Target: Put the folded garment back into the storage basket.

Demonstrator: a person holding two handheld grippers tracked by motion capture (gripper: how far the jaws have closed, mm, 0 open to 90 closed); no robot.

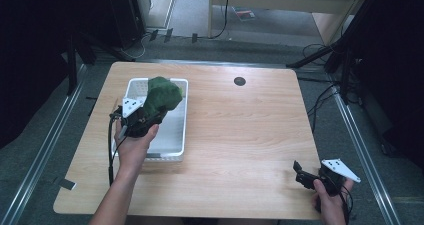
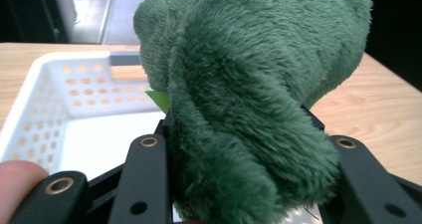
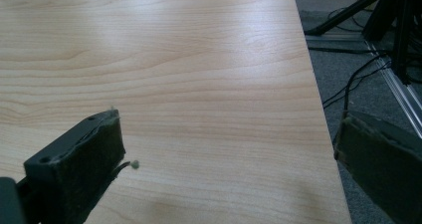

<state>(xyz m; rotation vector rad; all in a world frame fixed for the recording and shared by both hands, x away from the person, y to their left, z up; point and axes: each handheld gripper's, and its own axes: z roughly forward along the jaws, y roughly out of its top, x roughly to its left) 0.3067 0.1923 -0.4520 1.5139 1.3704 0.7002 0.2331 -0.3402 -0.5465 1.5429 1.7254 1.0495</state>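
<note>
1. Across the middle of the high view lies one wooden table [image 1: 240, 135], its bare top taking up most of the frame, with a small dark round cap [image 1: 239, 81] near its far edge.
2. At the left centre of that view stands one white perforated basket [image 1: 176, 135], resting on the table; its floor looks bare in the left gripper view [image 2: 99, 134].
3. Over the basket's far end, left of centre in the frame, hangs one green plush toy [image 1: 164, 94], clear of the basket floor. In the left gripper view it fills the upper right [image 2: 249, 84].
4. The left tongs [image 1: 145, 117] are clamped on the plush toy, which bulges out between the black jaws.
5. At the lower right of the high view, the right tongs [image 1: 304, 177] rest near the table's corner, jaws spread wide with nothing between them.
6. My reading: the pick-up is done and the carry has reached the basket; lowering and letting go are left.
</note>
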